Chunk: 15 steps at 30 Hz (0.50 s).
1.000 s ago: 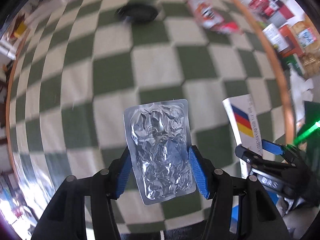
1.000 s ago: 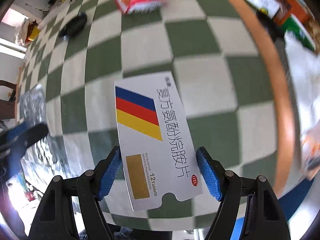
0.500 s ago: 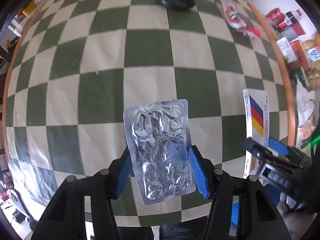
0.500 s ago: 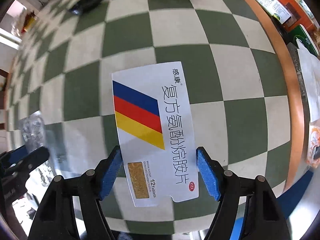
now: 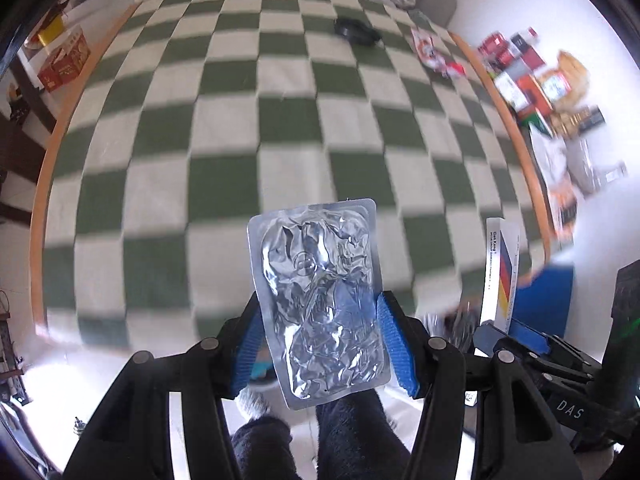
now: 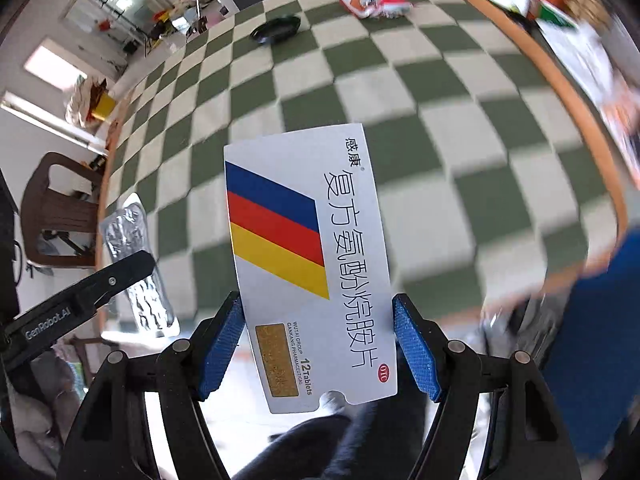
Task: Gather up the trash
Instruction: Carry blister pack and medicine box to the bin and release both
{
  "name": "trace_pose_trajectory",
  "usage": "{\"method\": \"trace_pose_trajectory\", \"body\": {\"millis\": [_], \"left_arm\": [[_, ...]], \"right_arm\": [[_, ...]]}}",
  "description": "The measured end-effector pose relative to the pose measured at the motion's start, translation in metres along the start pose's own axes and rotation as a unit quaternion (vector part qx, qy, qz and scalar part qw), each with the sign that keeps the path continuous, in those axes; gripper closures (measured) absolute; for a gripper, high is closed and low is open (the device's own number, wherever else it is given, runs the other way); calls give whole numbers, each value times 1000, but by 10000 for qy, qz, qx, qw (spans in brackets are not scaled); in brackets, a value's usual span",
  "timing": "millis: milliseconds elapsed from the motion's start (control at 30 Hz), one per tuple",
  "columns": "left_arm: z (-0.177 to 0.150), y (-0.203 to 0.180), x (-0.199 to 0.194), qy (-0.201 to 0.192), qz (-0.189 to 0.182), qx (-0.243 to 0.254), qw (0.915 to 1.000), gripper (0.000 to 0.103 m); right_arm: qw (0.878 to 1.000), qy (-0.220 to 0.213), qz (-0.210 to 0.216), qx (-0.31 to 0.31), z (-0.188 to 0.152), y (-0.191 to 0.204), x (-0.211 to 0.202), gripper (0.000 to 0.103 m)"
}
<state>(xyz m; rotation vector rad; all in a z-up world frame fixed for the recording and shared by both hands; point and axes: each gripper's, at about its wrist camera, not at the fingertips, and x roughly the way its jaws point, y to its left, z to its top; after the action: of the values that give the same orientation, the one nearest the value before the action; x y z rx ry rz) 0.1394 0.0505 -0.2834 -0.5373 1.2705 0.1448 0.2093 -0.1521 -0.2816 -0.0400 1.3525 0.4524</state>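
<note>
My left gripper (image 5: 320,344) is shut on a crumpled silver foil blister pack (image 5: 320,292), held upright above the near edge of the green-and-white checked table (image 5: 224,152). My right gripper (image 6: 318,352) is shut on a flat white medicine box (image 6: 312,264) with blue, red and yellow stripes. The box also shows edge-on in the left wrist view (image 5: 502,276), and the foil pack in the right wrist view (image 6: 136,272). Both grippers are side by side, lifted off the table.
A black dish (image 5: 354,32) and a red-and-white snack wrapper (image 5: 434,54) lie at the table's far end. Boxes and packets (image 5: 536,88) are piled on the floor to the right. A blue object (image 5: 540,300) stands at the near right. A brown chair (image 6: 56,212) stands to the left.
Both grippers have risen and pulled back from the table with their items still held. The table looks farther away and its near edge and the floor have come into view.
</note>
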Motion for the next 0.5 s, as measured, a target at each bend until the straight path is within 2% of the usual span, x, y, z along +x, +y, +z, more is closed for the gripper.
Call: {"method": "trace_pose_trajectory", "body": {"millis": [167, 267, 400, 500], "left_arm": [[-73, 32, 3, 425, -91, -183, 9989, 52], [-114, 51, 16, 695, -107, -371, 9968, 52], [-153, 79, 61, 1039, -100, -738, 9918, 52], [-172, 99, 115, 1209, -105, -1003, 9875, 52]], "right_arm": [[9991, 317, 124, 268, -95, 8, 9, 27], [9967, 719, 149, 333, -150, 12, 33, 27], [9921, 1201, 129, 337, -201, 6, 75, 27], [9879, 1525, 73, 281, -228, -4, 131, 27]]}}
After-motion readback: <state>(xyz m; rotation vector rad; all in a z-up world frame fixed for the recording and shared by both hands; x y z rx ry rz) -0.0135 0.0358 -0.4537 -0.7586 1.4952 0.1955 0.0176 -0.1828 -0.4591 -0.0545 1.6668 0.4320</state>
